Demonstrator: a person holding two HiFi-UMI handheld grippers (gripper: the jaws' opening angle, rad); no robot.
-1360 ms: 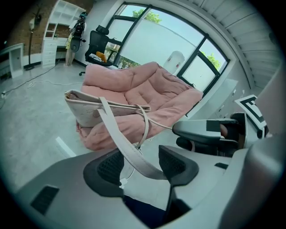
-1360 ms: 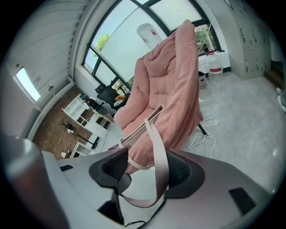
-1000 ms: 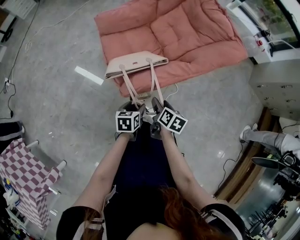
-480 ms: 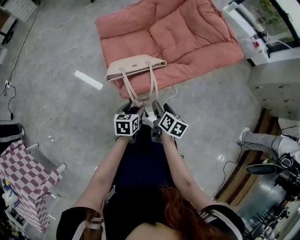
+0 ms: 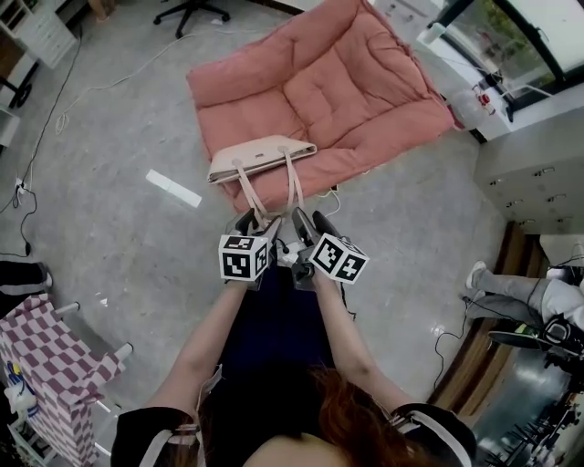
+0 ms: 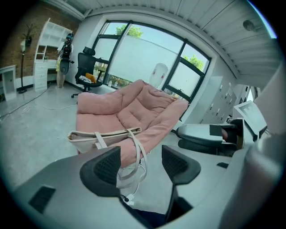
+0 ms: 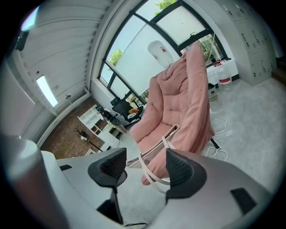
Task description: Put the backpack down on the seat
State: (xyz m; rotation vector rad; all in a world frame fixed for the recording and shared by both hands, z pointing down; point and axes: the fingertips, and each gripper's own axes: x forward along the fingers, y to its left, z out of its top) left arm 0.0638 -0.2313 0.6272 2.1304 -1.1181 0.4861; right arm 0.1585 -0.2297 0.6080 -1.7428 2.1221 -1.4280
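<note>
Bag (image 5: 260,160) at seat's (image 5: 321,87) front edge, chair (image 5: 192,11) behind

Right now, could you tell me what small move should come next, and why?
Probably draw both grippers straight back. The bag rests on the front edge of the seat, its straps hang loose, and the left gripper and right gripper are open, gripping nothing.

Seat: padded pink fabric seat (image 5: 347,91) lies on grey floor (image 5: 119,237).
Bag: flat beige bag (image 5: 260,157) sits at its front edge.
Straps: two long beige straps (image 5: 248,194) run back to left gripper (image 5: 258,226) and right gripper (image 5: 308,224), side by side.
</note>
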